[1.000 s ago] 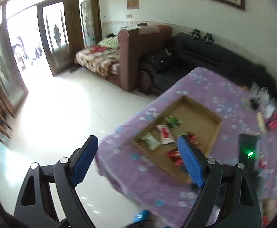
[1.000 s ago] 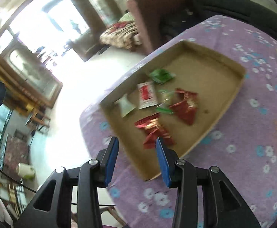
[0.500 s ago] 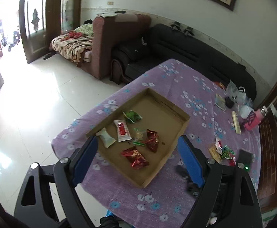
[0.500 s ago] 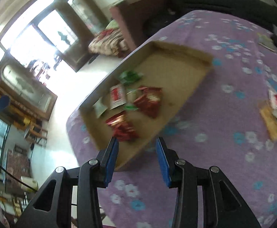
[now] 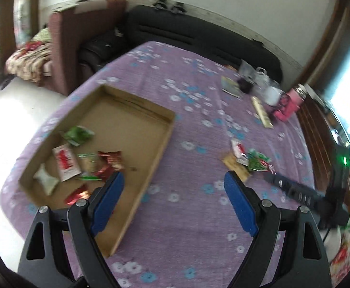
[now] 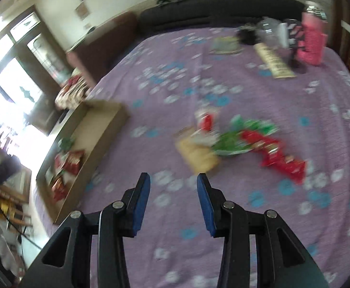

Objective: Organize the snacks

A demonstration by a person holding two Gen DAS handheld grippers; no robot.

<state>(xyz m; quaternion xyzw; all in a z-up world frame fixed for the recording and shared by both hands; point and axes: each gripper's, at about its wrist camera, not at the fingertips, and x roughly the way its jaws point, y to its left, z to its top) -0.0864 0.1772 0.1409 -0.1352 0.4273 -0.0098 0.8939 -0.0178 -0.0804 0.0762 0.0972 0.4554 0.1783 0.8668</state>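
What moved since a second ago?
Both views swung from the cardboard tray toward the loose snack packets on the purple cloth; the right gripper now faces them. Nothing was grabbed or dropped. Left gripper stays wide open, and the tray's snacks stay put.

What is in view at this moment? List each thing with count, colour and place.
Cardboard tray: one, brown, left part of the table.
Packets in the tray: about seven, red, green and white, at its near-left end.
Loose packets: a small pile, exact count blurred, red, green, white and tan, on the cloth right of the tray.
Tablecloth: one, purple with white and blue flowers.
Pink bottle: one, far right corner, among other clutter.
Sofa: one, black, behind the table.
Armchair: one, brown, left of the sofa.
Left gripper: black with blue pads, jaws wide, empty.
Right gripper: same colours, jaws narrower, empty.
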